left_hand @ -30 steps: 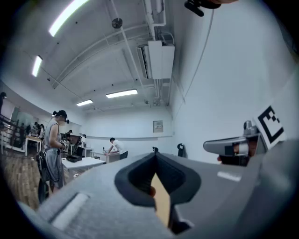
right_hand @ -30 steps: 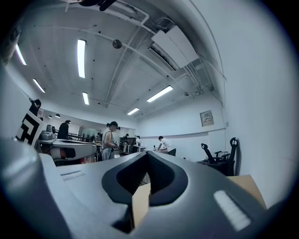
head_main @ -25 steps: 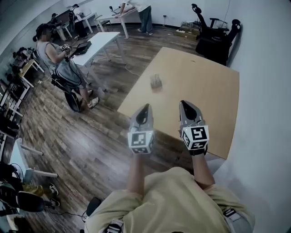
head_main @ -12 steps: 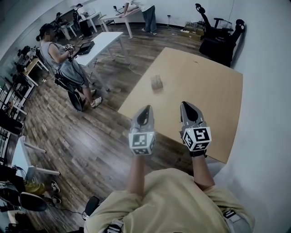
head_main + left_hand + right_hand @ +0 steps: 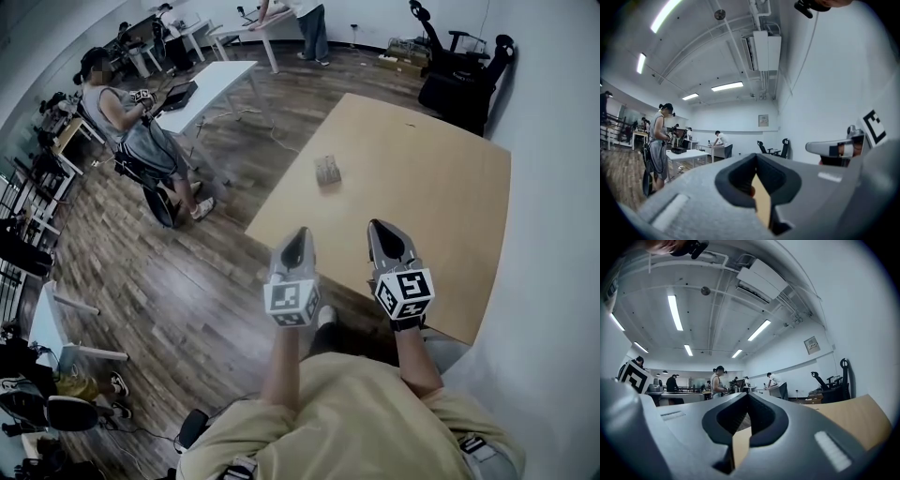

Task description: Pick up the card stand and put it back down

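Both the left gripper [image 5: 301, 232] and the right gripper [image 5: 381, 226] are closed tight, holding nothing, well apart from the card stand [image 5: 327, 170].

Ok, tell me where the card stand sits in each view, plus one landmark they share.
Head view: card stand near the tan table's left edge.
Left gripper view: not in it.
Right gripper view: not in it.
Shared landmark: black chairs by the white wall, top right in head view, centre in left gripper view, right in right gripper view.
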The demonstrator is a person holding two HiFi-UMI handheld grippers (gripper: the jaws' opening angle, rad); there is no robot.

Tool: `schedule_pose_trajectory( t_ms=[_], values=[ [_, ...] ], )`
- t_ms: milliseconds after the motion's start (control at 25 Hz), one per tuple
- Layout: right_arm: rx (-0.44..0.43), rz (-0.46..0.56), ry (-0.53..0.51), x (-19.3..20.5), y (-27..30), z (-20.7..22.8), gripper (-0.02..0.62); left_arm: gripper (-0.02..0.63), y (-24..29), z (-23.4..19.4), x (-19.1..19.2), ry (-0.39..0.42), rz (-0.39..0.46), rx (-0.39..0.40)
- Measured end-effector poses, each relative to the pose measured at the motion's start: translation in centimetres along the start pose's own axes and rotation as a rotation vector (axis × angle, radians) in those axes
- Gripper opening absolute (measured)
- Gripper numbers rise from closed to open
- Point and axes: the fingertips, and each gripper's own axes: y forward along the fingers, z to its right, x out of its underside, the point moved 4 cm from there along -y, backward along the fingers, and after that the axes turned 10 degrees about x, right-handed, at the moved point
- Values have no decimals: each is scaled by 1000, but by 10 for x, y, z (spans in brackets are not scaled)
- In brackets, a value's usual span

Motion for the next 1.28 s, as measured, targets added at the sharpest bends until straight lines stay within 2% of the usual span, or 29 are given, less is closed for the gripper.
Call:
schedule_pose_trajectory(
  t_ms=[160,520,680,880,1080,1280],
  values=[
    [8,-14,-22,7,35,0,5,-2,33,-28,5,-19,17,15],
    [31,-12,-64,-5,141,-6,5,-2,109,-119,-4,-41,38,43],
    [52,-43,-61,4,187,-6,5,-2,137,-154,4,-30,25,87],
    [68,-80,-59,24,245,-18,5,-2,169,-203,25,-4,-38,129],
    [107,-133,-60,55,283,-19,5,-2,194,-238,57,12,-84,217],
    [167,-208,-54,87,295,-7,5,-1,211,-250,104,-48,-186,299]
  ],
)
